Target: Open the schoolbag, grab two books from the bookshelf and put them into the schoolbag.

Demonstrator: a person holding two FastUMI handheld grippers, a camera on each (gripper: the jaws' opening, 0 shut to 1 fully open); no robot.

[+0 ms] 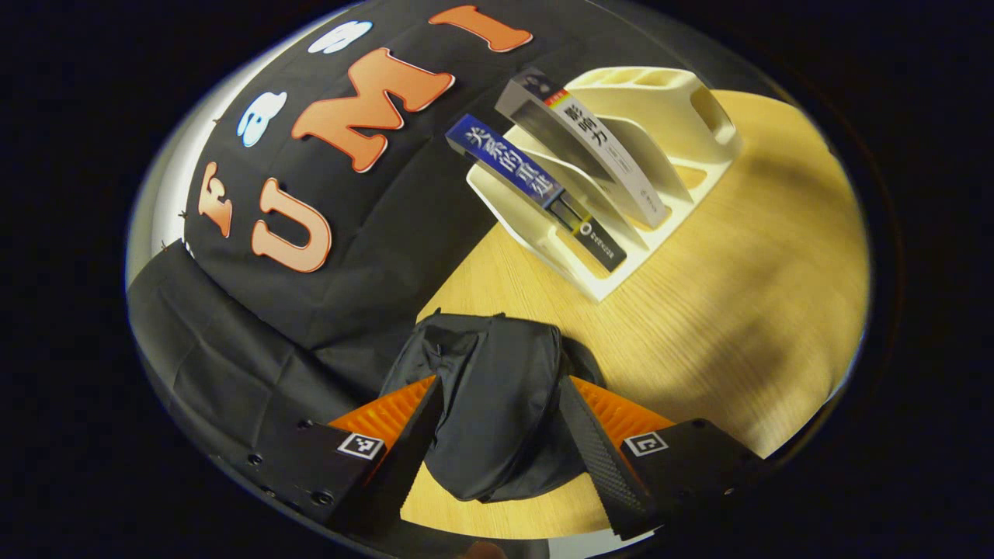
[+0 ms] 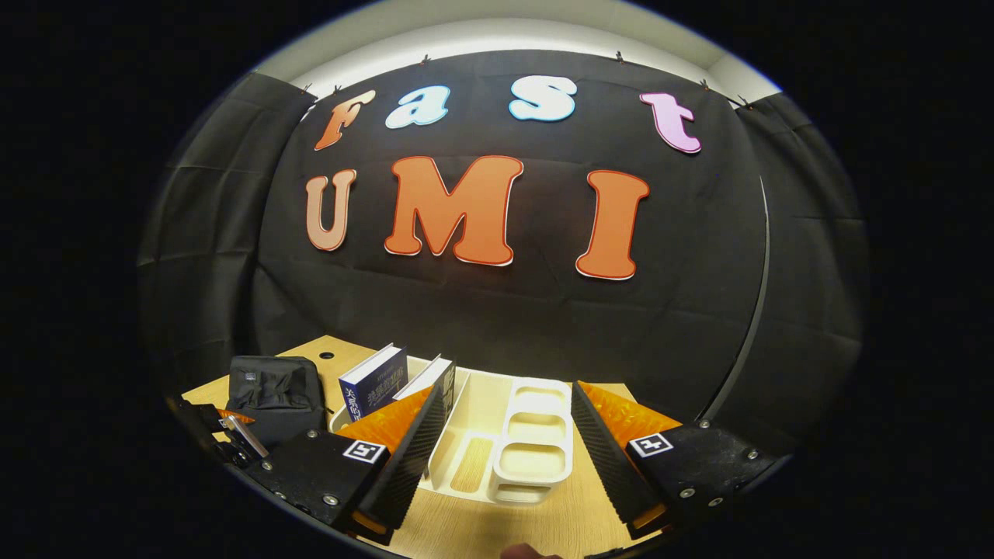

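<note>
A: Left hand-held gripper [image 1: 501,442]?
B: Spread wide, schoolbag [image 1: 489,404] seen between fingers on desk [image 1: 738,310].
A: Right hand-held gripper [image 2: 505,458]?
B: Wide too, bookshelf [image 2: 528,450] framed between; books [image 2: 374,382] held upright in it, left of gripper.

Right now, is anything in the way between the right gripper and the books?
Nothing visible blocks it. The right gripper is open, facing the cream bookshelf. The blue book and the white book stand in its left slots, just beyond the gripper's left finger.
</note>
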